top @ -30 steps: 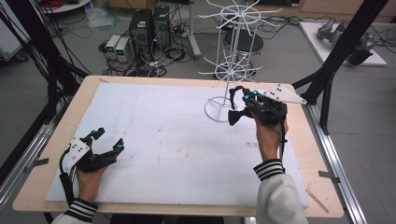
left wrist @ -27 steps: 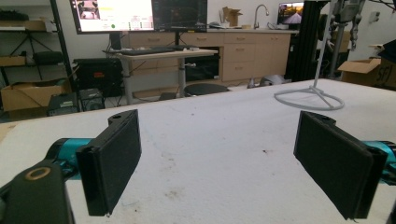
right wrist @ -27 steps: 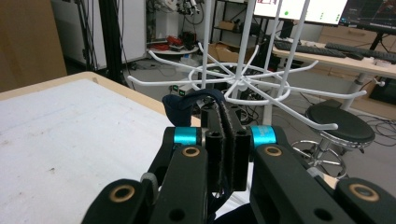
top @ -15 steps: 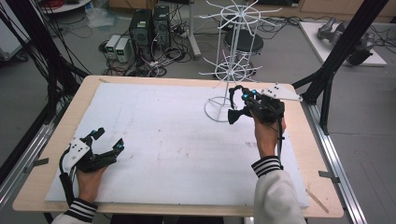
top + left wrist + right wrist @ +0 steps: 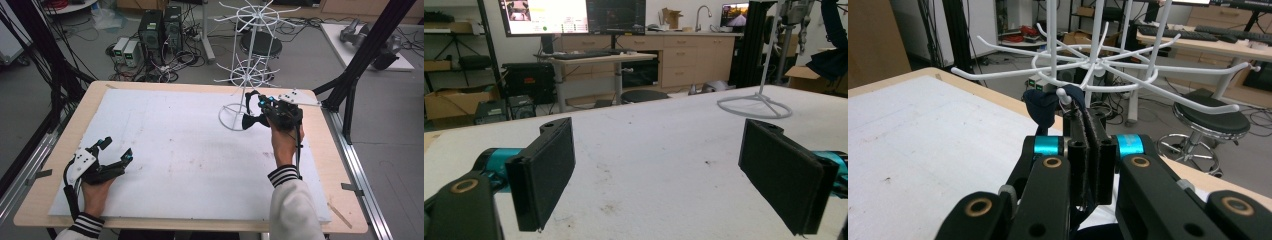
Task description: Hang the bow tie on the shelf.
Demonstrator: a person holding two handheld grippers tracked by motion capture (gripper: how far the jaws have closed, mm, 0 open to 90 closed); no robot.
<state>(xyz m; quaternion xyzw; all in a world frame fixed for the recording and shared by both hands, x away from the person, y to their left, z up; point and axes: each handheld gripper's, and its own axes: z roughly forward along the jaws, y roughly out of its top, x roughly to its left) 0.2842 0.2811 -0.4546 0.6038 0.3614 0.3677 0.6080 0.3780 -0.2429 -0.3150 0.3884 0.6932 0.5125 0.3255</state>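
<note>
A white wire rack (image 5: 250, 75) with radiating hooks stands at the back right of the white board (image 5: 165, 135). My right gripper (image 5: 256, 100) is beside its pole at the lower tier of hooks. Its jaws are shut on a dark blue cloth (image 5: 248, 121). In the right gripper view the cloth (image 5: 1040, 107) rises from the closed right gripper (image 5: 1087, 117) up to a hook tip (image 5: 1063, 94) of the rack (image 5: 1088, 65). My left gripper (image 5: 116, 148) rests low at the board's front left, open. In the left gripper view the left gripper (image 5: 664, 165) has nothing between its pads.
The board lies on a wooden table (image 5: 330, 150) with black frame posts at both sides. The rack's ring base (image 5: 756, 102) sits on the board. Computers and cables (image 5: 155, 35) and a stool (image 5: 260, 45) are on the floor behind the table.
</note>
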